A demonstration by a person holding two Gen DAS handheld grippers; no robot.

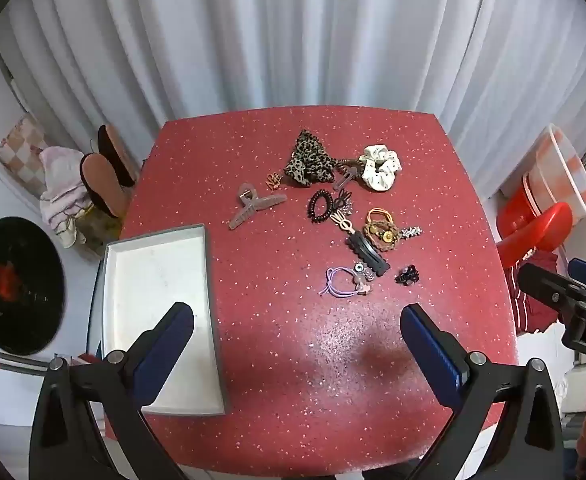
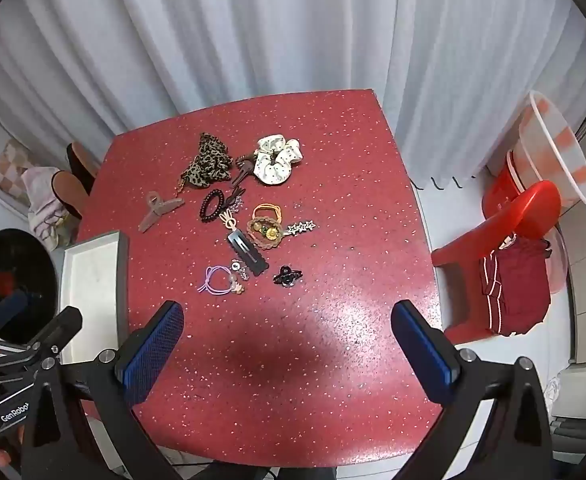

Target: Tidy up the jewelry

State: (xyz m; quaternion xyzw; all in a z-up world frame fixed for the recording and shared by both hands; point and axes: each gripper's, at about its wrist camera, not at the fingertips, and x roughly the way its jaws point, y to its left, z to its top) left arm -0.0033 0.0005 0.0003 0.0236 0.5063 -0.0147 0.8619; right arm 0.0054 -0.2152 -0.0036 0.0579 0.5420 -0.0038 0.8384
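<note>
Hair accessories lie scattered on the red speckled table (image 1: pixel 293 360): a leopard scrunchie (image 1: pixel 309 160), a white dotted scrunchie (image 1: pixel 381 166), a beige claw clip (image 1: pixel 253 205), a black spiral tie (image 1: pixel 320 205), a black snap clip (image 1: pixel 367 254), a purple hair tie (image 1: pixel 339 280) and a small black claw clip (image 1: pixel 407 275). An empty white tray (image 1: pixel 161 312) sits at the table's left edge. My left gripper (image 1: pixel 297 318) hovers open above the near table, its left finger over the tray. My right gripper (image 2: pixel 287 316) is open too, nothing between its fingers, near the purple tie (image 2: pixel 215 278) and small black clip (image 2: pixel 287 275).
White curtains hang behind the table. A red plastic chair (image 2: pixel 505 240) with dark red cloth and a plastic basin (image 2: pixel 553 148) stand to the right. Slippers (image 1: pixel 105 176) and folded cloth lie left of the table, beside a black round object (image 1: pixel 17 284).
</note>
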